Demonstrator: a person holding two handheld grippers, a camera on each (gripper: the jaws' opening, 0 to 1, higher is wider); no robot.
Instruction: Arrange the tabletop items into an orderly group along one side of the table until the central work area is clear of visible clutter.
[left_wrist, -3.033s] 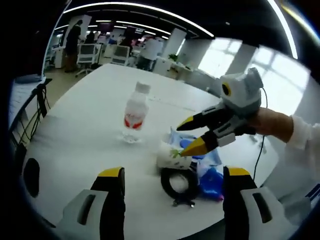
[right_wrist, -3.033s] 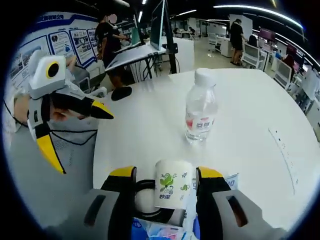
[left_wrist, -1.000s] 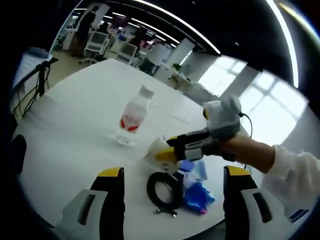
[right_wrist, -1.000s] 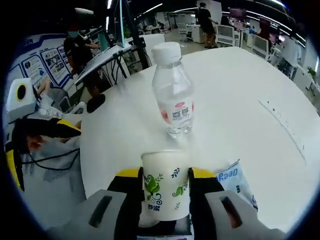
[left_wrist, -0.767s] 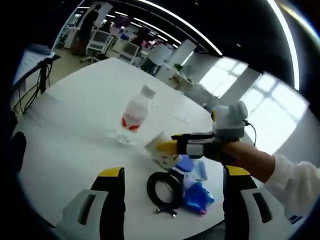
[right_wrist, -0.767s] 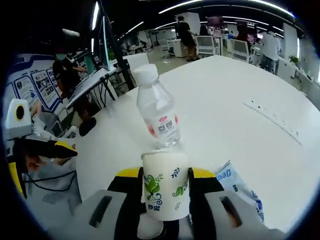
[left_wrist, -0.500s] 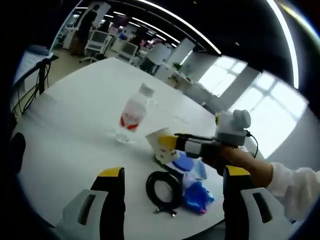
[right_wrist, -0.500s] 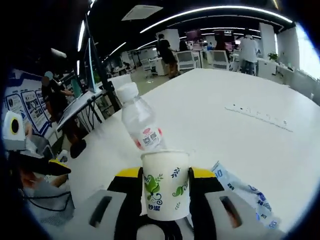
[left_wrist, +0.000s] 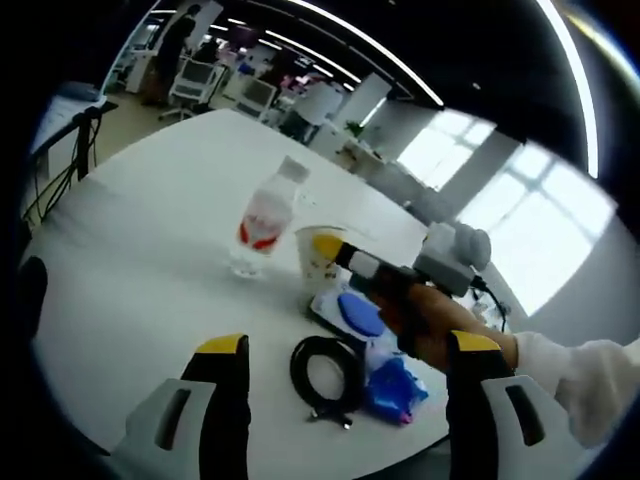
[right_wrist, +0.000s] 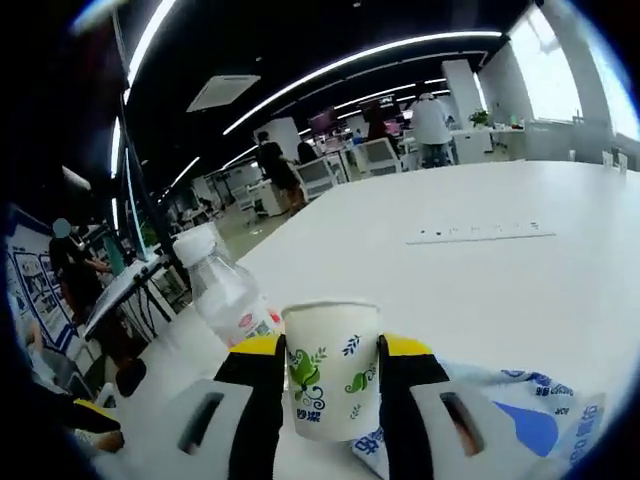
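Right gripper has its yellow-tipped jaws closed against the sides of the paper cup, which stands upright between them. Three seconds ago the cup sat on the table among the clutter with the jaws only around it; now it is lifted, and in the left gripper view the cup is held just right of the water bottle, above the blue-and-white packet. The person's hand behind the right gripper has come much nearer the bottle than it was. In the right gripper view the water bottle sits just left of the left jaw, its base hidden behind it, and the packet lies to the lower right, partly cut off.

Left gripper hovers with its jaws wide apart and nothing between them. Ahead of it on the white table lie the black ring and a crumpled blue wrapper, unmoved. The wrapper's print is too blurred to read.
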